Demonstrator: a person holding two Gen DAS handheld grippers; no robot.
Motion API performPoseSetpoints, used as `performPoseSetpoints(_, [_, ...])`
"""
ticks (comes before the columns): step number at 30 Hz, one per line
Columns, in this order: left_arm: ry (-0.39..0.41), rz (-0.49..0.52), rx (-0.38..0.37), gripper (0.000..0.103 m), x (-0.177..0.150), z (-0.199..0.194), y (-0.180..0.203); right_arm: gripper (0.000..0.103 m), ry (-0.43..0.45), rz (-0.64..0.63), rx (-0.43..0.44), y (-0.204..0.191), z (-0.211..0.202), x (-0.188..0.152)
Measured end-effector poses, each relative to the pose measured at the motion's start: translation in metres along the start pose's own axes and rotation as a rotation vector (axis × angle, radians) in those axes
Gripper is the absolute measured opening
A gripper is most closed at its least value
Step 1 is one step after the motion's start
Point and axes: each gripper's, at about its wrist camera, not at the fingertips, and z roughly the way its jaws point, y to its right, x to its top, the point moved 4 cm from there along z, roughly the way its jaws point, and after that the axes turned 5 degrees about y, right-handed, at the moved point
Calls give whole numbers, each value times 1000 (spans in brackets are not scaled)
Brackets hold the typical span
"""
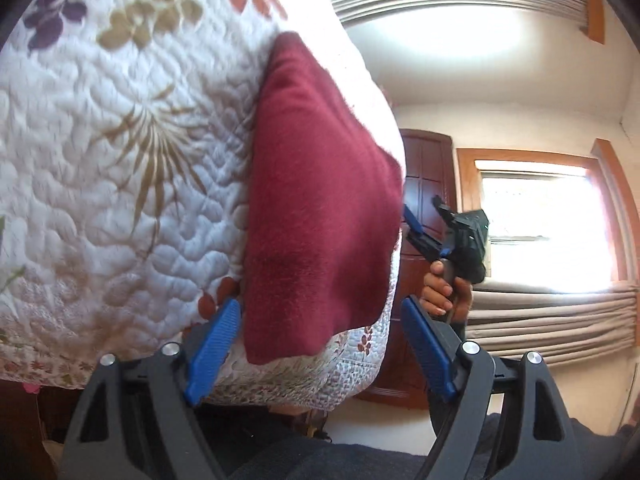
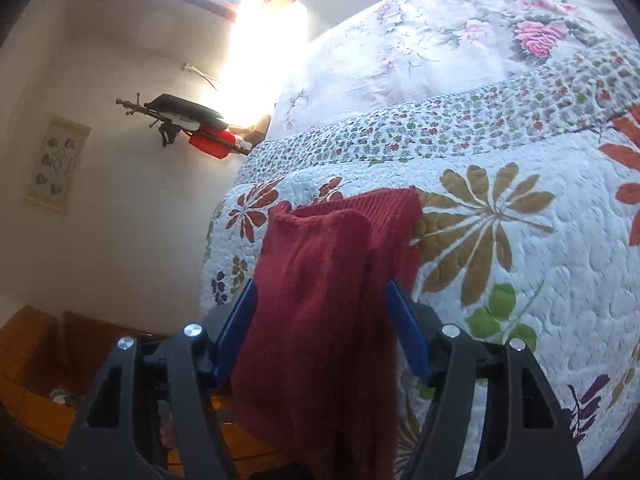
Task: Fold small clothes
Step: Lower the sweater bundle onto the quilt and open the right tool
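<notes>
A dark red knit garment (image 1: 320,200) lies on the quilted floral bedspread (image 1: 120,160) at the bed's edge. My left gripper (image 1: 320,304) is open, and the garment's lower corner hangs between its blue fingers (image 1: 216,344) without being pinched. A hand (image 1: 442,292) holds my right gripper (image 1: 420,206) at the cloth's far edge. In the right wrist view the red garment (image 2: 332,280) is bunched and drapes down between the spread blue fingers (image 2: 408,332) of my right gripper (image 2: 323,284), which stands open around it.
The bedspread (image 2: 520,240) covers most of the bed, with a flowered sheet (image 2: 460,48) beyond it. A wooden door (image 1: 428,168), a bright window (image 1: 540,224) and curtains (image 1: 552,320) are past the bed. A wall shelf with a red item (image 2: 210,142) and brown wooden furniture (image 2: 32,352) are nearby.
</notes>
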Motion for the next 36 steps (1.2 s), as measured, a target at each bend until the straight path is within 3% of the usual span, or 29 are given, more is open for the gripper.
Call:
performPoseSetpoints(1, [1, 9, 6, 83, -3, -4, 0, 55, -15, -14, -17, 0, 8, -1])
performPoseSetpoints(2, [-4, 15, 3, 83, -4, -2, 4, 14, -37, -20, -24, 0, 21, -3])
performPoseSetpoints(3, [-11, 16, -8, 83, 0, 8, 15, 8, -39, -32, -55, -3, 26, -1])
performPoseSetpoints(6, [3, 59, -34, 83, 1, 7, 30, 7, 54, -55, -111, 9, 24, 3])
performPoseSetpoints(8, [30, 66, -56, 83, 4, 7, 32, 7, 35, 34, -181, 43, 36, 3])
performPoseSetpoints(10, [40, 62, -69, 83, 13, 7, 38, 10, 9, 73, -155, 65, 40, -8])
performPoseSetpoints(12, [53, 93, -76, 83, 30, 12, 47, 23, 26, 41, -84, 50, 29, -14])
performPoseSetpoints(14, [64, 127, -103, 83, 50, 19, 59, 42, 56, 3, -84, 31, 6, -17])
performPoseSetpoints(17, [61, 179, -113, 83, 83, 39, 73, 42, 79, -82, -56, -5, -26, -33])
performPoseSetpoints(19, [27, 173, -95, 83, 100, 60, 69, 42, 33, -124, -20, -22, -25, -56])
performPoseSetpoints(22, [-29, 207, 19, 80, 114, 100, 55, 32, -83, -165, -47, -17, -1, -92])
performPoseSetpoints(24, [-60, 232, 50, 78, 114, 123, 50, 0, -109, -182, -121, 5, 14, -104])
performPoseSetpoints(26, [-70, 264, 58, 78, 112, 136, 55, 0, -100, -107, -120, 29, 13, -101])
performPoseSetpoints(29, [-71, 269, 72, 78, 109, 131, 68, 0, -75, -76, -126, 29, -5, -94])
performPoseSetpoints(33, [-4, 357, -1, 78, 85, 73, 108, 25, -26, -112, -64, -4, -39, -99])
performPoseSetpoints(36, [-23, 351, -35, 78, 53, 49, 109, 29, -62, -118, -17, -16, -32, -115])
